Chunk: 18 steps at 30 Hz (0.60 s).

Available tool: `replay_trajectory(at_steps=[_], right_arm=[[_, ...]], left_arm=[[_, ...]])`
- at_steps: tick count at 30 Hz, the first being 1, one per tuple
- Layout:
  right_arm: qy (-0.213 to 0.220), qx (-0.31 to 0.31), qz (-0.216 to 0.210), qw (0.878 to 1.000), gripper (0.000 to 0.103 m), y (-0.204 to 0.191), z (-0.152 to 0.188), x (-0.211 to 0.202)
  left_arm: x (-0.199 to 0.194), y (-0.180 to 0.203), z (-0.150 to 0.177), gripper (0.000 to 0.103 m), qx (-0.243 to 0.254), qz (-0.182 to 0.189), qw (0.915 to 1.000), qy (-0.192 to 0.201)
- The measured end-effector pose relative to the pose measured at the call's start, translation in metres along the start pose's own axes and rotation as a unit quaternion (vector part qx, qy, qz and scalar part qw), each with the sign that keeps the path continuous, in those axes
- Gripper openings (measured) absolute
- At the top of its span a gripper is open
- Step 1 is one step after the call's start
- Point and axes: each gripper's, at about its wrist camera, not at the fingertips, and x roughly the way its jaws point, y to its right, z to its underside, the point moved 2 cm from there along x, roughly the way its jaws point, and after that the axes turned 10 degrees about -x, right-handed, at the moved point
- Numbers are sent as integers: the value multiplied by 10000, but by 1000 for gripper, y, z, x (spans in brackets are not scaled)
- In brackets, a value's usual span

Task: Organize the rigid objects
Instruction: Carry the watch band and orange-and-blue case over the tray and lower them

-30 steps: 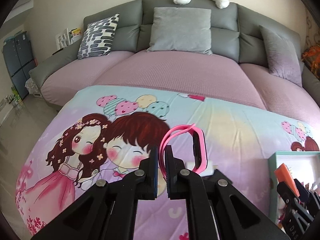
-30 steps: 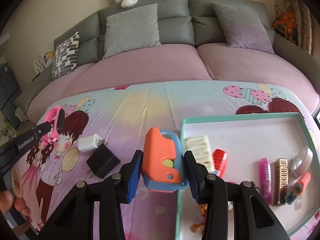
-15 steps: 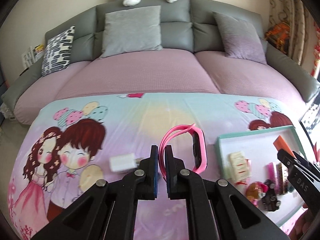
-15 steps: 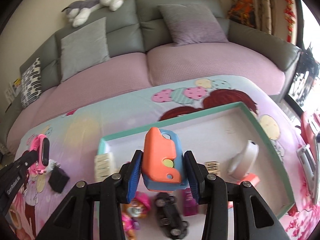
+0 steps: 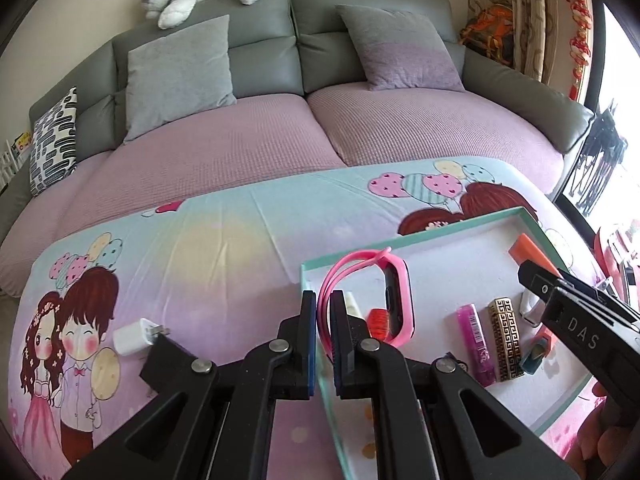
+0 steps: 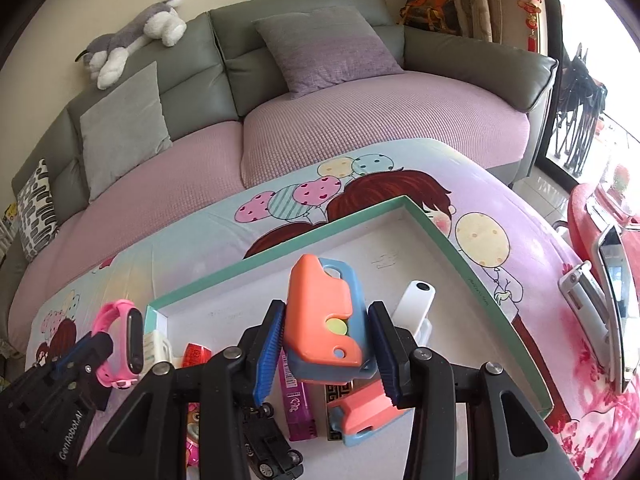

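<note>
Left view alone shows a white charger (image 5: 132, 336). Left gripper (image 5: 323, 312) pinches a pink watch (image 5: 390, 300) – right gripper (image 6: 326, 328) clamps an orange-blue case (image 6: 324, 316) – over the green tray (image 6: 472, 276) of trinkets.

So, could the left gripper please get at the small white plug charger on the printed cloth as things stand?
Probably not yet: the left gripper is shut on the pink wristband, though the white charger lies uncovered just beside it.
</note>
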Motion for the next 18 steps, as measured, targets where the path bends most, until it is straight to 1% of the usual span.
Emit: replay_trajectory(at_steps=[8,18], right_arm=[[-56,26,62,10000,45,7,0,3],[-270,-15,113,9996,45,9,4,15]], left_arm=[[12,22,8,7,129,113,9997,-180],[20,22,10,7,167,60,9994,-297]])
